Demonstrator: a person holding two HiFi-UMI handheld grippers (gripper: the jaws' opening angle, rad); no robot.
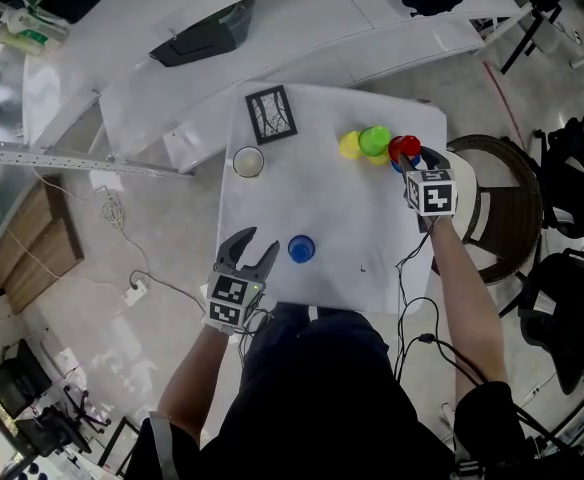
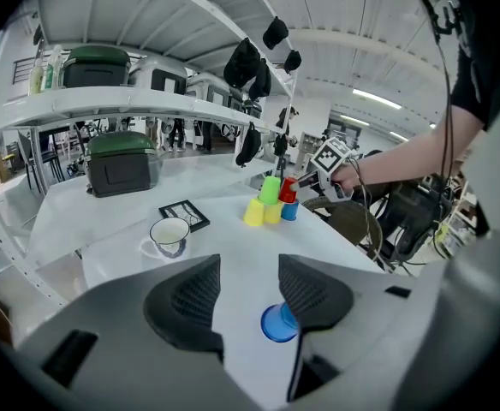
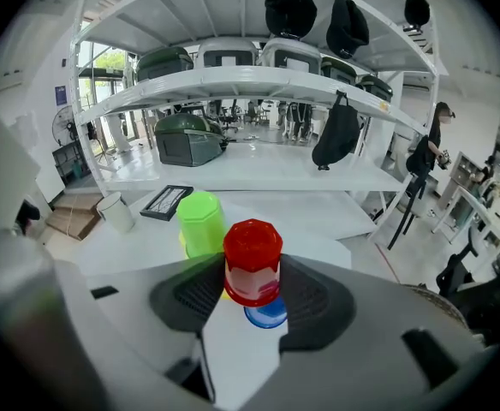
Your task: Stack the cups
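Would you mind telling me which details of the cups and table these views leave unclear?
- Right gripper view: the red cup covers most of the blue cup beneath; contact unclear.
- Left gripper view: a jaw of the left gripper hides part of the lone blue cup.
- Head view: the black-framed picture is too small to read its drawing.
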